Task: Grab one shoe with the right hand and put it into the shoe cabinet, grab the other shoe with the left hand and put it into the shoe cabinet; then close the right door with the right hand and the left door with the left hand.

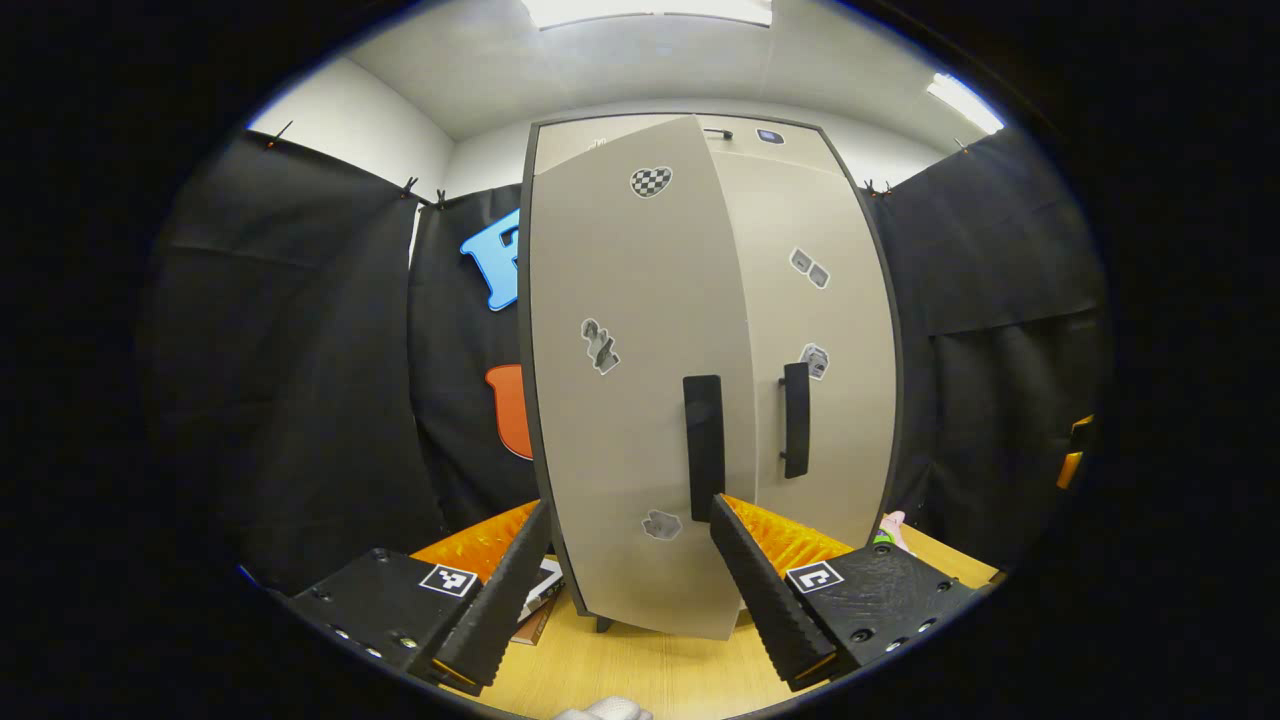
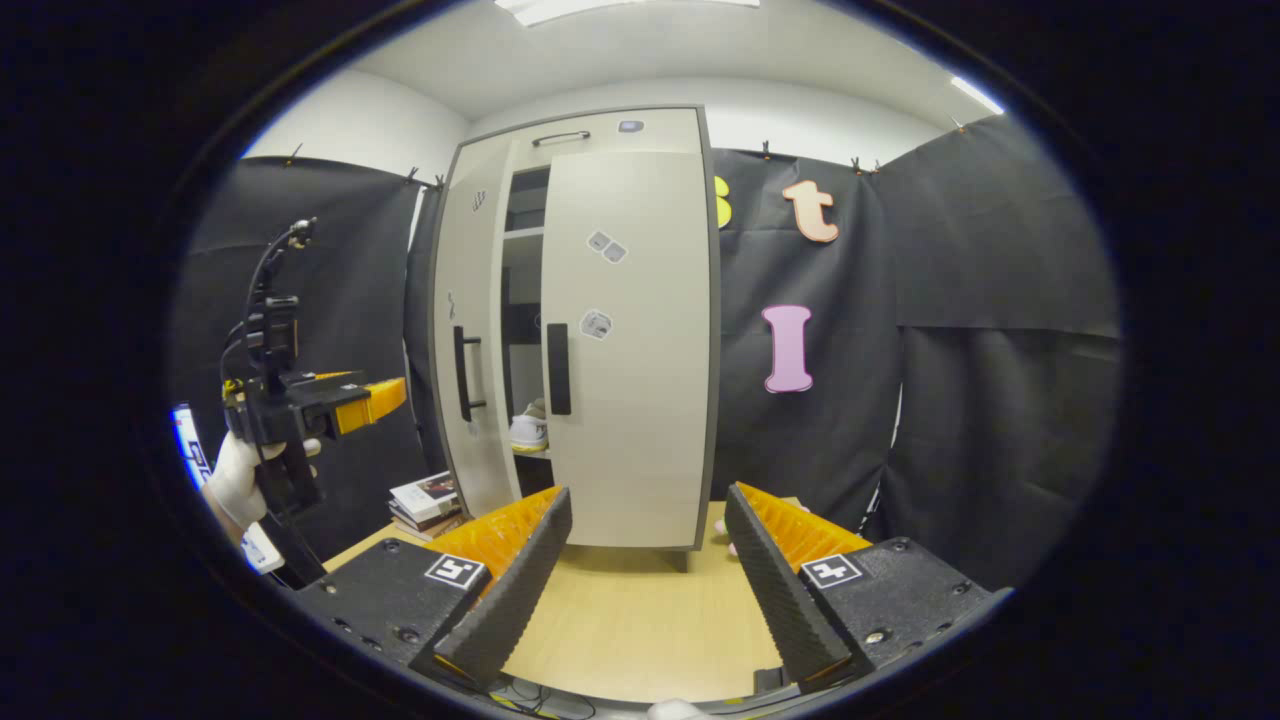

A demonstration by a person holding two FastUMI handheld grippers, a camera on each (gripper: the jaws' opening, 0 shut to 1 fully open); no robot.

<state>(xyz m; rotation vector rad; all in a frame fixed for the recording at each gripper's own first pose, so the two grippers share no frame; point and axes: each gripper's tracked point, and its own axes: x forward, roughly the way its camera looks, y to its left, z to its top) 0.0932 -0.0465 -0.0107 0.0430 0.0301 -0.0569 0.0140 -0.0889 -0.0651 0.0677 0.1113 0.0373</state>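
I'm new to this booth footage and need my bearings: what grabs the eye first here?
The tall beige shoe cabinet standing on the wooden table, its right door shut and its left door ajar. Through the gap, a white shoe sits on a shelf. At the left of the right gripper view, a gloved hand holds up the left gripper, open.

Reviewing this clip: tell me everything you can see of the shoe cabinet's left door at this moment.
The left door is a tall, flat beige panel with a dark edge, matt like laminate. It carries a black vertical bar handle near its free edge and several small stickers, one of them checkered. It stands partly ajar, swung outward, while the right door sits flush. In the right gripper view, the gap shows shelves and a white shoe inside. The left tongs are open just before it; contact is unclear.
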